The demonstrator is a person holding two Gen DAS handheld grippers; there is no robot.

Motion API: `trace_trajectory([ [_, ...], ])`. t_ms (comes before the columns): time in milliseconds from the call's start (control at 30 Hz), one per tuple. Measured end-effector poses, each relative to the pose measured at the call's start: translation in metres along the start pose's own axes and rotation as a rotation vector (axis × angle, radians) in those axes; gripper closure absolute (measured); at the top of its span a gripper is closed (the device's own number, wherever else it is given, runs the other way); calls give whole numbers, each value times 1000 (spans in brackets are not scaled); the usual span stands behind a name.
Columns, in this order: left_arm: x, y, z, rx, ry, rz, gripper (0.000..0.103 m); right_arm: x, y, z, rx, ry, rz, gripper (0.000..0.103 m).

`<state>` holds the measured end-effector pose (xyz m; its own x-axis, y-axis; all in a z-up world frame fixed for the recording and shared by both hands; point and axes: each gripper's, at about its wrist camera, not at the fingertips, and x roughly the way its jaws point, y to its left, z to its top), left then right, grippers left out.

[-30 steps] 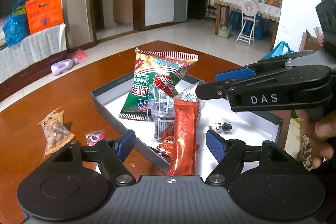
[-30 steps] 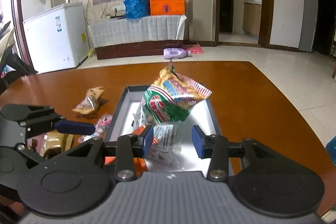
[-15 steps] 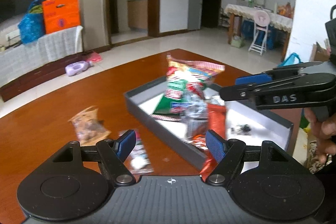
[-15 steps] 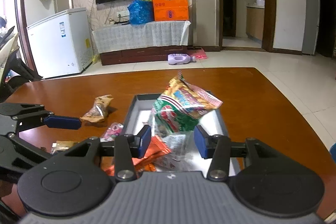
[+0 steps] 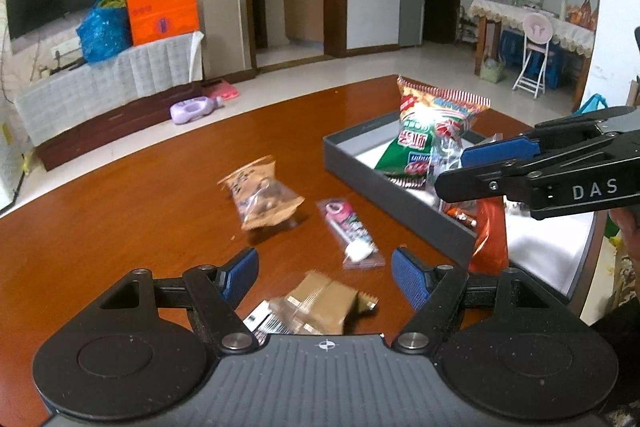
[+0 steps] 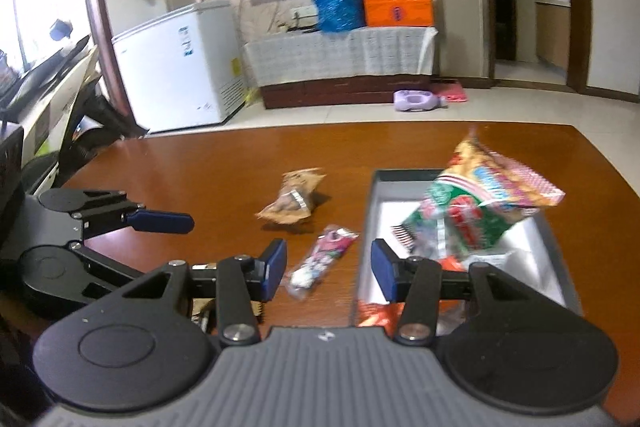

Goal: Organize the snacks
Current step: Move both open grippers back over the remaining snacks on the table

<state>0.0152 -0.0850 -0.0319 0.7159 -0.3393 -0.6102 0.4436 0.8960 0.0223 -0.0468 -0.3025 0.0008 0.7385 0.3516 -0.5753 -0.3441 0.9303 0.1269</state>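
Left wrist view: my left gripper [image 5: 324, 273] gapes wide and empty; the grey tray [image 5: 384, 183] at two o'clock holds a green snack bag [image 5: 428, 139]. Right wrist view: my right gripper [image 6: 328, 269], jaws just opening, holds nothing; that tray [image 6: 366, 259] sits at one o'clock on the surface [image 6: 224, 163]

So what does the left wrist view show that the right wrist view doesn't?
Only the left wrist view: a gold-wrapped snack between the open left gripper fingers, a dining table and a pink chair far back.

Only the right wrist view: a white chest freezer and a window.

Both: the grey tray with the green peanut bag, the brown snack pouch, the pink sachet and the open right gripper.
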Motion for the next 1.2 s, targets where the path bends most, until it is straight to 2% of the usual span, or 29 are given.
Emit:
trace_trajectory([
  [333, -12, 9, -12, -19, 8, 16, 28, 14, 14, 1, -27, 25, -1, 56],
  [500, -9, 7, -22, -43, 43, 20, 28, 22, 22, 4, -49, 32, 5, 50],
  [767, -1, 4, -38, -79, 85, 20, 28, 32, 37, 5, -77, 45, 29, 49],
  [1200, 6, 7, -45, -85, 135, 38, 27, 56, 55, -2, -112, 104, 56, 49],
])
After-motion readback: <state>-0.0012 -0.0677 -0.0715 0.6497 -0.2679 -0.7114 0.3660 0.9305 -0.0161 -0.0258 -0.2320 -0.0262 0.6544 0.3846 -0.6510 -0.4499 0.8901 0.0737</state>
